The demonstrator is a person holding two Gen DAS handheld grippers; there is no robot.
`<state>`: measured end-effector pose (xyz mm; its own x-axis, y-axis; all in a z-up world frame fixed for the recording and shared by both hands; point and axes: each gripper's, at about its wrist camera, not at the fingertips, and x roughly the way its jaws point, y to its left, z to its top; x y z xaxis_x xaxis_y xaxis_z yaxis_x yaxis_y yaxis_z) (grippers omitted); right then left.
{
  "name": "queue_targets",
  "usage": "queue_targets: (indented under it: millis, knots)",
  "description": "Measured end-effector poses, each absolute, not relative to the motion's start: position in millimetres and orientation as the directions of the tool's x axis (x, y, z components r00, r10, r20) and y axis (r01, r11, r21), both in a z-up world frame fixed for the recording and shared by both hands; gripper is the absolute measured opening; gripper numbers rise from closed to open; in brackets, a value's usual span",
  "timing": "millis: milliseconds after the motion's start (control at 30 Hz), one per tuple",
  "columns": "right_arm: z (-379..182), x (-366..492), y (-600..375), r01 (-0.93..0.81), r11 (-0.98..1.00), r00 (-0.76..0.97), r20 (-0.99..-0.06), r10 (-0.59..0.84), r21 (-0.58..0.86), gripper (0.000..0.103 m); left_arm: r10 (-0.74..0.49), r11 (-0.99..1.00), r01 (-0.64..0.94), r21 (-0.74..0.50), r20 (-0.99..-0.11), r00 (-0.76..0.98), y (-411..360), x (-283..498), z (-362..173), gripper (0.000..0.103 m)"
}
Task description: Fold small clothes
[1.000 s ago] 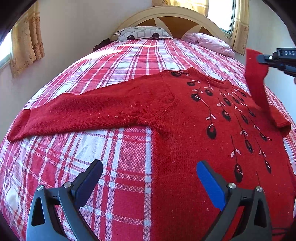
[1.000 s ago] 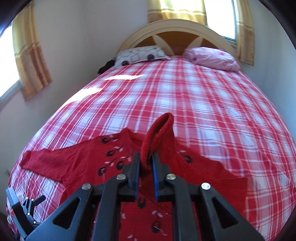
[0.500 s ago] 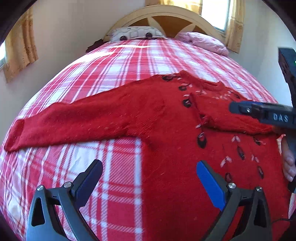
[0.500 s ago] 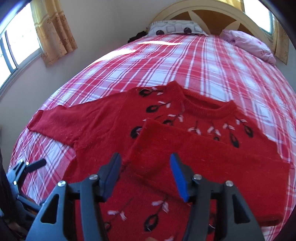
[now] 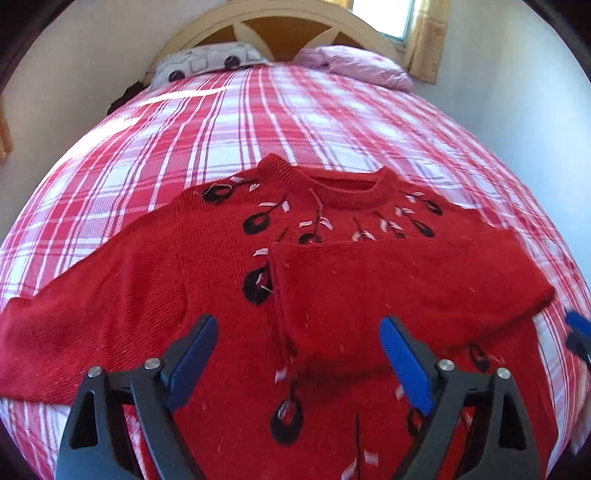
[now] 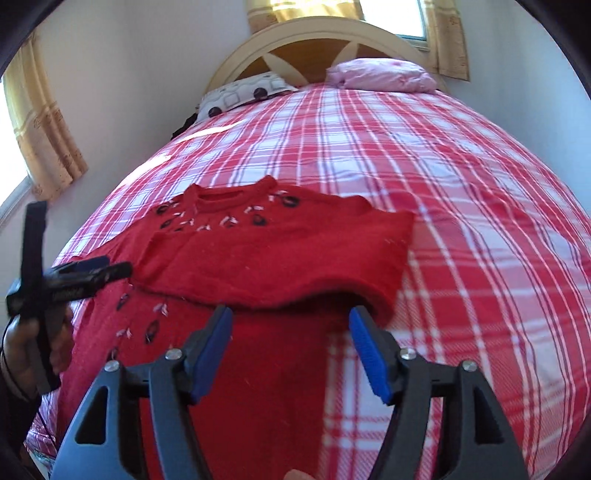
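Observation:
A red knit sweater with black and white flower motifs lies face up on the plaid bed. One sleeve is folded flat across its chest, and the other sleeve stretches out to the left. My left gripper hovers over the sweater's body; its jaws are closing with nothing pressed between the pads. My right gripper hangs just before the folded sleeve; its jaws are opening and grip nothing. In the right wrist view the left gripper shows at the left, held by a hand.
The red-and-white plaid bedspread covers the whole bed. A patterned pillow and a pink pillow lie against the arched headboard. Curtained windows and walls flank the bed.
The right gripper let go of the sleeve, which now lies folded across the chest, and drew back. The left gripper moved right, over the sweater's body, and its jaws narrowed a little.

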<state>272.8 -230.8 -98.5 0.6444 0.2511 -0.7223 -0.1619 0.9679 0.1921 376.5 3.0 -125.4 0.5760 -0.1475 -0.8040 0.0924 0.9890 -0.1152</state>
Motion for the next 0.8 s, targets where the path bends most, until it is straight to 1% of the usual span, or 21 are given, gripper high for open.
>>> queue_targets:
  millis: [33,67,100,167,233,267,300,367,500,600,800]
  knots:
    - [-100,267,-235,-0.153,0.968,0.653,-0.716,0.249,0.197,0.069,-0.149,0.989,0.088,-0.12,-0.814,0.561,1,383,-131,0.081]
    - [-101,263,-238,-0.149,0.968,0.657,-0.711,0.249,0.201,0.069,-0.147,0.989,0.073,-0.127,-0.831,0.536,0,391,-138,0.073]
    - [-103,259,-240,-0.144,0.968,0.662,-0.707,0.248,0.205,0.069,-0.137,0.99,0.046,-0.133,-0.841,0.523,1,396,-145,0.071]
    - [-106,253,-247,-0.14,0.968,0.668,-0.702,0.247,0.208,0.069,-0.135,0.989,0.029,-0.143,-0.82,0.556,1,396,-145,0.07]
    - [-108,249,-249,-0.14,0.967,0.671,-0.698,0.249,0.211,0.07,-0.121,0.991,0.017,-0.134,-0.817,0.563,-1,395,-143,0.044]
    - [-110,247,-253,-0.139,0.967,0.674,-0.696,0.249,0.212,0.071,-0.124,0.991,0.023,-0.134,-0.818,0.562,0,395,-139,0.013]
    - [-112,246,-256,-0.135,0.968,0.676,-0.695,0.245,0.21,0.071,-0.147,0.987,0.027,-0.159,-0.82,0.553,3,396,-137,0.01]
    - [-117,244,-261,-0.122,0.97,0.675,-0.699,0.235,0.209,0.072,-0.206,0.971,0.014,-0.239,-0.802,0.561,17,395,-124,0.008]
    - [-125,242,-270,-0.096,0.97,0.664,-0.712,0.23,0.224,0.072,-0.213,0.965,0.013,-0.26,-0.757,0.618,36,381,-93,0.007]
    - [-128,241,-272,-0.086,0.971,0.66,-0.717,0.224,0.224,0.072,-0.218,0.961,0.009,-0.276,-0.74,0.637,51,373,-81,0.007]
    - [-132,242,-266,-0.085,0.969,0.653,-0.722,0.23,0.233,0.072,-0.199,0.955,-0.039,-0.295,-0.731,0.653,84,360,-77,0.007]
